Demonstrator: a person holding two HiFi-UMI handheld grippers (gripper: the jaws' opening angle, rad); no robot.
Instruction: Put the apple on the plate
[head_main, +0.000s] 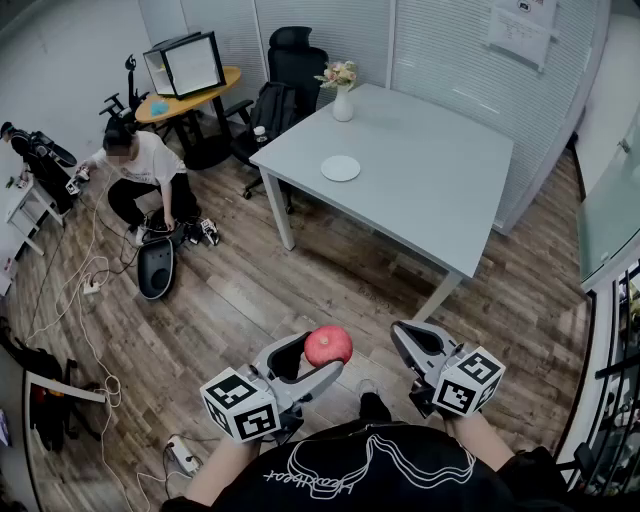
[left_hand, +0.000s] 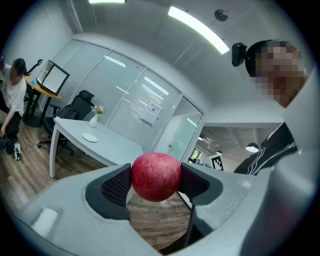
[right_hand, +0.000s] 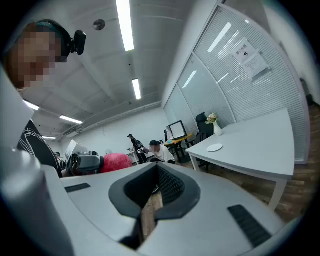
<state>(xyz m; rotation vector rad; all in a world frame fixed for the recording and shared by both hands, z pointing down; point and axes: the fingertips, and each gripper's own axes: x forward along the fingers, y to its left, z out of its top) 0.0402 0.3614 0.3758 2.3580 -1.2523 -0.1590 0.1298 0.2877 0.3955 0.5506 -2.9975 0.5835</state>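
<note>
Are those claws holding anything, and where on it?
The left gripper clamps the apple by its opposite sides, at its middle. The right gripper is shut, empty.

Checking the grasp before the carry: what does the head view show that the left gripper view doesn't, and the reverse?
Only the head view: the whole top of the table, and cables trailing over the floor. Only the left gripper view: the left gripper with its pads pressing both sides of the apple, and ceiling lights. Both: the apple, the table, the white plate and the vase.
</note>
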